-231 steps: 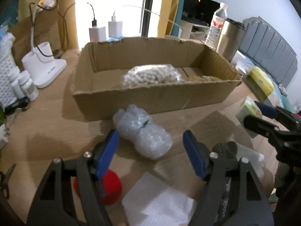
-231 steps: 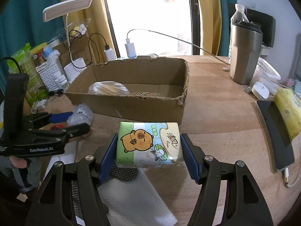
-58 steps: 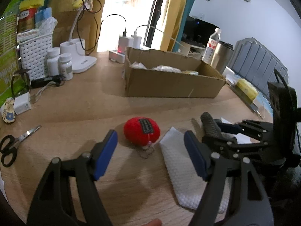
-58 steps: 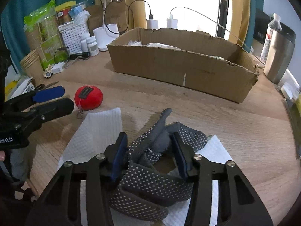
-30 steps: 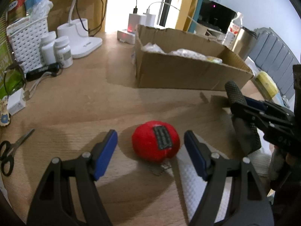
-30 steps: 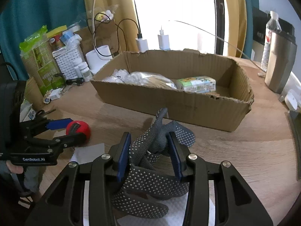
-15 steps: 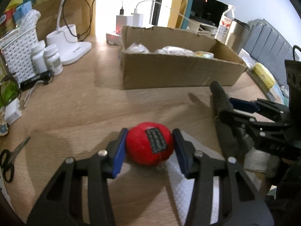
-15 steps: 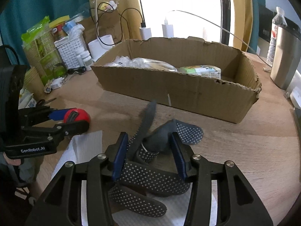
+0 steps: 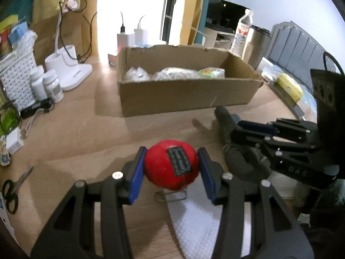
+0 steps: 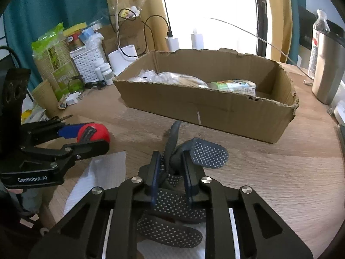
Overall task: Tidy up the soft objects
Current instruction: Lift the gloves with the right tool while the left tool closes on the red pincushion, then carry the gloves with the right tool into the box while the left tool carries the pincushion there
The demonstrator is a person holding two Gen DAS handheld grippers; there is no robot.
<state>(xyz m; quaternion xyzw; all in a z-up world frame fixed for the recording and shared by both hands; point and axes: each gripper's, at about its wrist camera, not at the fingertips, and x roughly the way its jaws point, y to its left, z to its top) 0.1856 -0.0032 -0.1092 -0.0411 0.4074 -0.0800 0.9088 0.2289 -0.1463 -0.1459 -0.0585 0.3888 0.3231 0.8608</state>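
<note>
A red soft ball [image 9: 163,170] with a grey label sits squeezed between the blue pads of my left gripper [image 9: 171,153], which is shut on it just above the wooden table. The ball [image 10: 98,132] also shows in the right wrist view. My right gripper [image 10: 170,159] is closing its jaws, and they pinch a bunched grey dotted glove [image 10: 207,153] over a white paper towel [image 10: 101,172]. Behind both stands an open cardboard box [image 10: 215,108] holding plastic-wrapped bundles and a tissue pack [image 10: 234,85].
Scissors [image 9: 13,185] lie at the table's left edge. A white basket [image 9: 17,77], pill bottles [image 9: 50,85] and a lamp base [image 9: 69,69] crowd the back left. A steel tumbler [image 10: 327,73] stands right of the box.
My left gripper has shut on the red ball and risen a little with it. The right gripper's jaws have drawn much closer together on the glove.
</note>
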